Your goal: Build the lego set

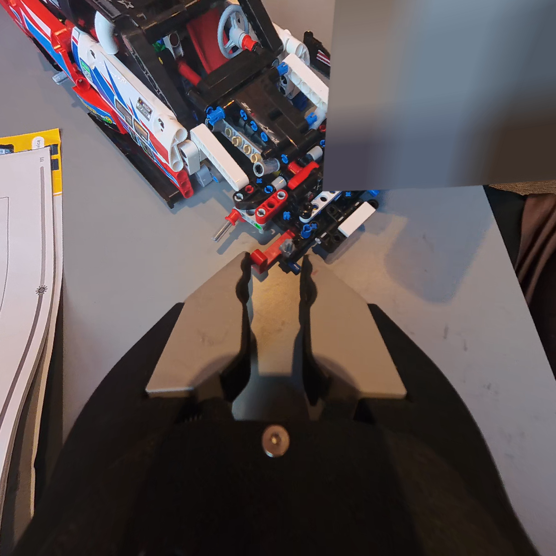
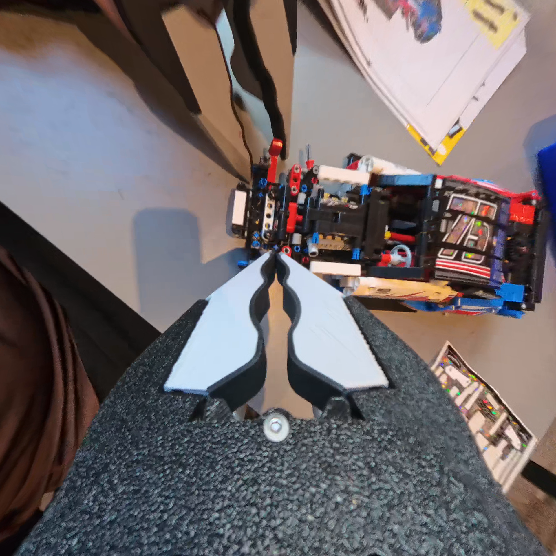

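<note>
A partly built red, white, blue and black lego car (image 1: 135, 99) lies on the grey table (image 1: 120, 270). Its open front end points at my left gripper (image 1: 275, 258). The jaws stand a beam's width apart, closed around the red beam (image 1: 260, 258) and a blue pin at the car's front corner. In the right wrist view the car (image 2: 451, 225) lies across the frame and the left gripper (image 2: 266, 168) holds the red beam (image 2: 274, 156) from above. My right gripper (image 2: 275, 255) is shut, its tips against the car's side by the front axle. I cannot tell if it pinches a small piece.
An instruction booklet (image 1: 24, 270) lies left of the car, also in the right wrist view (image 2: 436, 60). A sticker sheet (image 2: 481, 415) lies near the table edge. The table edge (image 1: 505, 255) runs close on the right. A person's brown clothing (image 2: 30, 361) is beyond it. Some 9 cm of space lies between my two pairs of fingers.
</note>
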A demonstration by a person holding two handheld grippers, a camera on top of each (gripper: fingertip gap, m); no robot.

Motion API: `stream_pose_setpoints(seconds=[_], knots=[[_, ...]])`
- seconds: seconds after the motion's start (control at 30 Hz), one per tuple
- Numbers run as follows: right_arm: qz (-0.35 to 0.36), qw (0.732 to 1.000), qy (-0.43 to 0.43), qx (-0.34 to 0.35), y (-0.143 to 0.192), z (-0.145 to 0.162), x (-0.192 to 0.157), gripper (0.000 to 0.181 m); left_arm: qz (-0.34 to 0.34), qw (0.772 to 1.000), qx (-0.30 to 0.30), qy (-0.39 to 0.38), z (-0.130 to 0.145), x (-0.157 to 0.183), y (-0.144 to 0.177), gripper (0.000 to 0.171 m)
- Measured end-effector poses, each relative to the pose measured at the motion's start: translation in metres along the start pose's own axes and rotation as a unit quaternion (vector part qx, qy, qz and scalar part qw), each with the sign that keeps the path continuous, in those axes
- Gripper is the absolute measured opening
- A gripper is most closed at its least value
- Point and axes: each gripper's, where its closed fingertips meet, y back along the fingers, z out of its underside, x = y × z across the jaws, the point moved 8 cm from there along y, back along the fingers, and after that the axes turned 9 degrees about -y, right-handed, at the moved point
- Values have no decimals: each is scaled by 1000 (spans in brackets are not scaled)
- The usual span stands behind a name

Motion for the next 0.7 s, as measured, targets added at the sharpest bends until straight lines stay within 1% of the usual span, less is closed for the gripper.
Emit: stream_pose_setpoints(seconds=[0.07, 0.1, 0.17, 0.23, 0.3, 0.37, 0.4, 0.47, 0.53, 0.6, 0.67, 0.7], knots=[[-20, 1000, -14, 8, 6, -5, -1, 0, 1, 1000, 0, 1, 0, 0, 0, 31], [-23, 1000, -15, -2, 3, -3, -2, 0, 1, 1000, 0, 1, 0, 0, 0, 31], [-21, 999, -8, -31, -14, 7, -5, 0, 1, 1000, 0, 1, 0, 0, 0, 30], [-22, 999, -2, -31, -19, 9, -7, 0, 8, 1000, 2, -4, 0, 1, 0, 30], [-6, 1000, 3, -11, -12, 3, -5, 0, 5, 1000, 1, -6, 0, 2, 0, 30], [-26, 1000, -15, 3, -4, -3, -5, 0, 8, 1000, 2, -3, 0, 1, 0, 30], [-34, 999, -19, 0, -5, -3, -5, 0, 9, 1000, 2, -2, 0, 1, 0, 30], [-32, 999, -5, -36, -18, 6, -8, 0, 9, 1000, 2, -2, 0, 1, 0, 30], [-24, 999, 13, -47, -27, 9, -11, 1, 8, 1000, 2, -3, -1, 1, 0, 30], [-17, 999, 19, -47, -23, 2, -10, 0, 6, 1000, 1, -5, -1, 2, 0, 30], [-30, 999, 15, -33, -18, -8, -11, 0, 5, 1000, 1, -6, -1, 2, 0, 30], [-37, 998, 14, -42, -20, -9, -12, 0, 6, 1000, 1, -5, -1, 2, 0, 30]])
